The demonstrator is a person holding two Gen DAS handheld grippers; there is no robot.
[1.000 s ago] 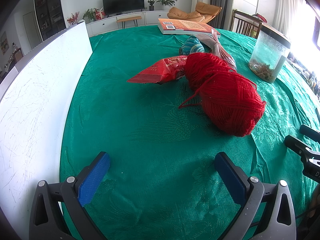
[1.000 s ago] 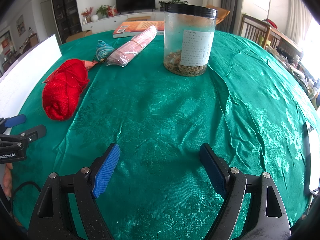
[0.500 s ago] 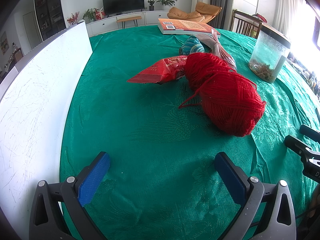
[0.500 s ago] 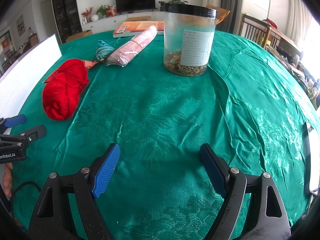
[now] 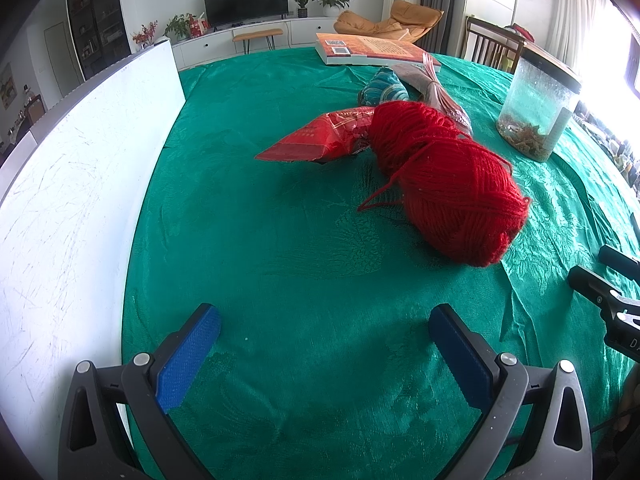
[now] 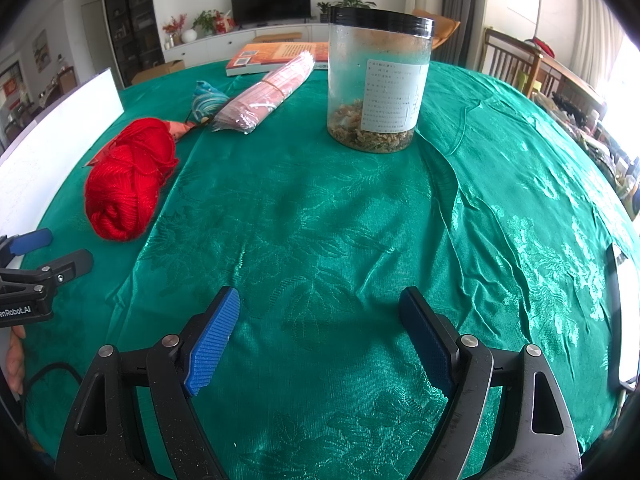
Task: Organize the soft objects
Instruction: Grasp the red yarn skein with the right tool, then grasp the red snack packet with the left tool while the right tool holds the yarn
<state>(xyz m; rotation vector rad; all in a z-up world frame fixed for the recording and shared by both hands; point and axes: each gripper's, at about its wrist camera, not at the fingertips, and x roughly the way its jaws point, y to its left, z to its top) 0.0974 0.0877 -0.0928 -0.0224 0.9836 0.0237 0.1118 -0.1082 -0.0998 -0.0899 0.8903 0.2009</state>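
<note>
A red yarn skein point(image 5: 452, 184) lies on the green tablecloth point(image 5: 280, 240), ahead and right of my left gripper point(image 5: 324, 320), which is open and empty. The skein also shows in the right wrist view point(image 6: 128, 184), far left. Behind it lie a red foil packet point(image 5: 320, 140), a teal yarn ball point(image 5: 384, 88) and a pink wrapped bundle point(image 6: 268, 92). My right gripper point(image 6: 320, 304) is open and empty over bare cloth. Each gripper shows at the edge of the other's view.
A white board point(image 5: 72, 184) stands along the table's left side. A clear jar with a black lid point(image 6: 378, 80) stands mid-table. A book point(image 5: 372, 48) lies at the far edge. A phone-like object point(image 6: 620, 320) lies at the right edge.
</note>
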